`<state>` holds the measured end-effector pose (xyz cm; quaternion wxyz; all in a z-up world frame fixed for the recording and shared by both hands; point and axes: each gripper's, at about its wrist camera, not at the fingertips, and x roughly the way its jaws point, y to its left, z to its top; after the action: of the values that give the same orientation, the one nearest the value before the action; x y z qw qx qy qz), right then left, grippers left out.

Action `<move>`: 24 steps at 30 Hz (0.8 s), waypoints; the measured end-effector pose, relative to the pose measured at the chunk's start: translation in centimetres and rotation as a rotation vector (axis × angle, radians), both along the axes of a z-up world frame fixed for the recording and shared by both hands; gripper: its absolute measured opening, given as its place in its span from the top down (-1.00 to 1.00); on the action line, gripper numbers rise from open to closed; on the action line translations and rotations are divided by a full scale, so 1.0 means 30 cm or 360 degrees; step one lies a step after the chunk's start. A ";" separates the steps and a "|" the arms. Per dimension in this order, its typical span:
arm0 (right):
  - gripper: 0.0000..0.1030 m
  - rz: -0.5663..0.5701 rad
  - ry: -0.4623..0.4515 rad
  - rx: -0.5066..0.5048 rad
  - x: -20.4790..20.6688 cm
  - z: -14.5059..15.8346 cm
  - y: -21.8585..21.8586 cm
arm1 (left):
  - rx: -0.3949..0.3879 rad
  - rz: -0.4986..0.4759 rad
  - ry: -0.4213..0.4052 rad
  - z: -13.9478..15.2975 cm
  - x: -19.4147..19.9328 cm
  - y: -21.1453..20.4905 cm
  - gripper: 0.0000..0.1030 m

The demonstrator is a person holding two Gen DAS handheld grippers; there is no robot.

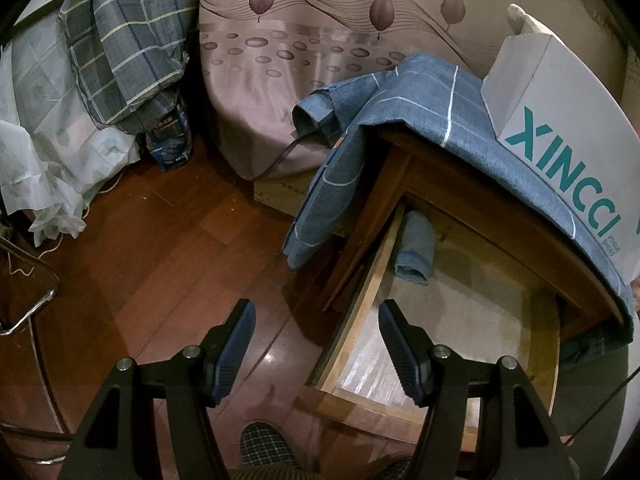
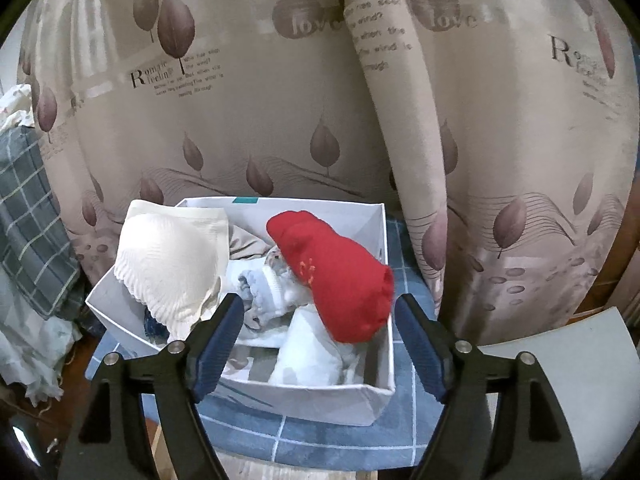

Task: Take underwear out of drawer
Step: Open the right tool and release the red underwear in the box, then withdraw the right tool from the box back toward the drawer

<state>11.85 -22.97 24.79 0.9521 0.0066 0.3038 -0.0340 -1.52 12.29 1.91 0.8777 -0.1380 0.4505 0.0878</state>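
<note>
The wooden drawer point(image 1: 352, 332) of a nightstand stands pulled out. A rolled blue garment point(image 1: 414, 250) lies at its back left; the rest of its pale lining is bare. My left gripper point(image 1: 318, 312) hangs open over the drawer's left front corner with nothing between its fingers. On the nightstand stands a white shoe box point(image 2: 316, 396), lettered in teal in the left wrist view point(image 1: 560, 128). It holds a cream bra point(image 2: 172, 264), a red garment point(image 2: 340, 276) and pale folded pieces point(image 2: 312, 356). My right gripper point(image 2: 320, 304) is open just before the box and touches nothing.
A blue checked cloth point(image 1: 400, 120) covers the nightstand top and hangs down its left side. A leaf-print curtain point(image 2: 280, 100) hangs behind. Plaid bedding point(image 1: 128, 40) is piled at left above the wood floor point(image 1: 160, 240). A person's checked slipper point(image 1: 264, 448) is below my left gripper.
</note>
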 end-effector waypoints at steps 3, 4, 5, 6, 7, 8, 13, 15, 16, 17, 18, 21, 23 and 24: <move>-0.54 -0.0010 -0.0031 0.0016 -0.033 -0.004 -0.006 | 0.0007 -0.0002 -0.0001 -0.001 -0.002 0.001 -0.28; -0.54 -0.0019 -0.0039 0.0020 -0.044 -0.004 -0.009 | 0.0008 -0.0002 -0.0002 -0.001 -0.003 0.002 -0.28; -0.55 -0.0026 -0.0045 0.0025 -0.052 -0.006 -0.013 | 0.0011 -0.0002 -0.0002 -0.001 -0.003 0.002 -0.28; -0.55 -0.0030 -0.0047 0.0028 -0.060 -0.008 -0.015 | 0.0012 -0.0003 -0.0003 -0.001 -0.003 0.002 -0.28; -0.55 -0.0040 -0.0050 0.0028 -0.071 -0.013 -0.020 | 0.0014 -0.0002 -0.0002 -0.001 -0.005 0.002 -0.28; -0.55 -0.0055 -0.0059 0.0025 -0.083 -0.017 -0.023 | 0.0014 -0.0002 -0.0001 -0.001 -0.006 0.002 -0.28; -0.59 -0.0111 -0.0060 0.0055 -0.137 -0.056 -0.044 | 0.0015 -0.0003 -0.0002 -0.001 -0.009 0.002 -0.28; -0.59 -0.0132 -0.0055 0.0086 -0.159 -0.075 -0.055 | 0.0016 -0.0001 -0.0001 -0.002 -0.009 0.001 -0.28; -0.59 -0.0147 -0.0059 0.0095 -0.168 -0.083 -0.060 | 0.0015 -0.0001 -0.0001 -0.002 -0.009 0.001 -0.28; -0.59 -0.0170 -0.0063 0.0099 -0.179 -0.092 -0.065 | 0.0012 -0.0001 -0.0002 -0.002 -0.009 0.001 -0.28; -0.59 -0.0191 -0.0069 0.0097 -0.188 -0.100 -0.069 | 0.0013 0.0000 -0.0002 -0.002 -0.009 0.000 -0.28; -0.59 -0.0294 -0.0124 0.0096 -0.231 -0.129 -0.084 | 0.0018 -0.0004 -0.0003 -0.001 -0.009 0.001 -0.28; -0.59 -0.0342 -0.0152 0.0086 -0.254 -0.147 -0.092 | 0.0028 -0.0006 -0.0007 0.001 -0.010 0.003 -0.28; -0.60 -0.0366 -0.0170 0.0090 -0.272 -0.161 -0.100 | 0.0031 -0.0006 -0.0010 0.003 -0.013 0.006 -0.28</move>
<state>3.70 -25.96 19.96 0.9561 0.0702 0.2508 -0.1340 -1.91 12.46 1.99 0.8805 -0.1291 0.4471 0.0902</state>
